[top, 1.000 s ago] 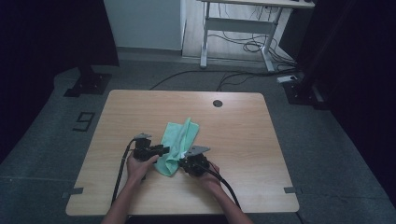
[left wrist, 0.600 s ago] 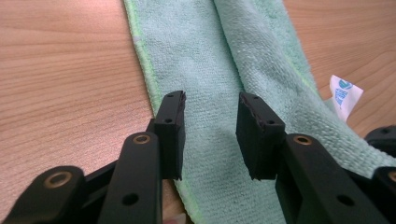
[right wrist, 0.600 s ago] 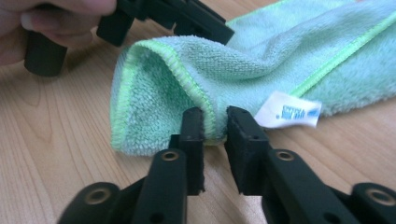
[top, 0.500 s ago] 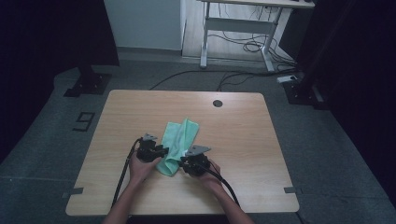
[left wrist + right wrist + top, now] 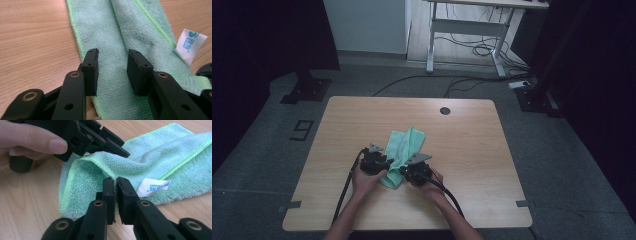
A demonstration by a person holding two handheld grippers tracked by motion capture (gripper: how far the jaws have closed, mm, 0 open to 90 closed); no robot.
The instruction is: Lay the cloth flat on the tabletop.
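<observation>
A light green microfibre cloth lies folded on the wooden table, with a white label at its edge. In the right gripper view, my right gripper has just closed on a raised fold of the cloth's hem and pinches it. My left gripper stands open over the cloth; its jaws narrowed a little within the last second. Cloth lies flat between the pads, which do not press on it. From above, the left gripper and the right gripper sit at the cloth's near end.
A round cable hole sits near the table's far edge. Beyond the table stand a white desk frame with cables on the floor and dark stand bases on the left and right. The person's forearms come in from the near edge.
The left gripper has edged slightly right onto the cloth's left side. The right gripper has stayed in place at the near end of the cloth.
</observation>
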